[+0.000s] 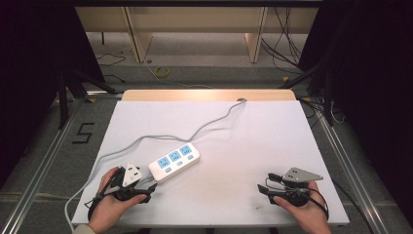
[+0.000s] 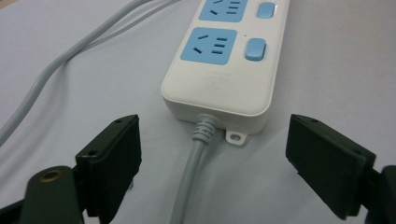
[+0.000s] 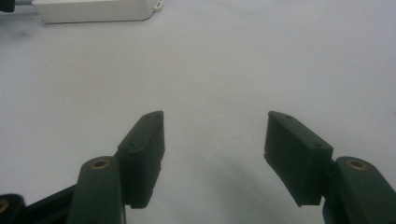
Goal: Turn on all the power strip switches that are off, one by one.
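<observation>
- White plastic power strip (image 1: 174, 162) with blue sockets lies left of the white worktop's (image 1: 253, 141) middle, untouched.
- Left gripper (image 2: 212, 154) gapes wide at its cable end.
- Right gripper (image 3: 215, 140) wide, empty, near the front-right corner.

This looks like a lab set up for recording. Ahead of the fingers (image 1: 149, 185) lies a white table (image 1: 272, 146) with only a power strip (image 1: 174, 161) on it, ringed by black curtains (image 1: 34, 63) and metal floor rails (image 1: 39, 170). Beyond it are loose cables (image 1: 285, 46), a taped floor mark (image 1: 84, 132) and bare wooden benches (image 1: 195, 22).
</observation>
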A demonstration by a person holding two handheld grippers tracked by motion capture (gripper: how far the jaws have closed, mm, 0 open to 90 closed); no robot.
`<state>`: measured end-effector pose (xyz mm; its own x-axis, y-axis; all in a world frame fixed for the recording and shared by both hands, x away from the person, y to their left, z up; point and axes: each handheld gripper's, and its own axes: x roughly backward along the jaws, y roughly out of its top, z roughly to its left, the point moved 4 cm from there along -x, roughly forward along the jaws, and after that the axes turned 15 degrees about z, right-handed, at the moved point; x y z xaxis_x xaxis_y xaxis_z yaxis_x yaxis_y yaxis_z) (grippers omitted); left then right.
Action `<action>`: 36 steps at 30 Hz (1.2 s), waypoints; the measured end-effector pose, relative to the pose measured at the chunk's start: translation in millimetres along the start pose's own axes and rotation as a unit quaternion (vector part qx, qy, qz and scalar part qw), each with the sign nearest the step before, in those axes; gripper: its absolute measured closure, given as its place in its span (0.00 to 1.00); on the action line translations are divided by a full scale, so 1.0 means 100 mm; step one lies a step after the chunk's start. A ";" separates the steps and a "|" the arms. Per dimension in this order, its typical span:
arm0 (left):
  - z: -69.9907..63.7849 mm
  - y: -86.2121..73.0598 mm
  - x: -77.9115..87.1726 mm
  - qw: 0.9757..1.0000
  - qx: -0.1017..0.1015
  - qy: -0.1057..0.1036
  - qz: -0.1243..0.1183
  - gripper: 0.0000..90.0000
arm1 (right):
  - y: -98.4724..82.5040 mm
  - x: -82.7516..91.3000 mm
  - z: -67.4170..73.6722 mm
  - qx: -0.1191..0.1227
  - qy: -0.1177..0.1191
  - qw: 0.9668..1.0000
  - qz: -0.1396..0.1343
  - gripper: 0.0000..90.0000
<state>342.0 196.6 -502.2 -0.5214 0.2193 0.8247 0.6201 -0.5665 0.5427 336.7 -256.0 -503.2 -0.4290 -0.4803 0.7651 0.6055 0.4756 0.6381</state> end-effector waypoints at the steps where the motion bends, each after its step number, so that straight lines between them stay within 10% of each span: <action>1: 0.01 0.00 0.01 1.000 0.003 0.004 0.003 0.21 | 0.00 0.00 0.00 0.000 0.000 1.000 0.000 0.43; 8: 0.01 -0.01 0.05 1.000 0.006 0.008 0.000 0.34 | 0.00 0.00 0.02 0.002 -0.003 1.000 0.001 0.43; 18: 0.09 0.00 0.11 0.999 0.021 0.030 0.013 0.99 | 0.02 0.00 0.03 0.003 -0.001 1.000 0.000 0.41; 36: 0.08 0.10 0.11 0.997 0.057 -0.029 0.053 1.00 | 0.05 -0.03 0.05 0.008 0.004 1.000 -0.001 0.39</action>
<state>346.6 199.7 -486.4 -0.4167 0.2099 0.8845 0.7348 -0.4950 0.4637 338.0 -248.2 -501.8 -0.4250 -0.4873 0.7628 0.5938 0.4860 0.6413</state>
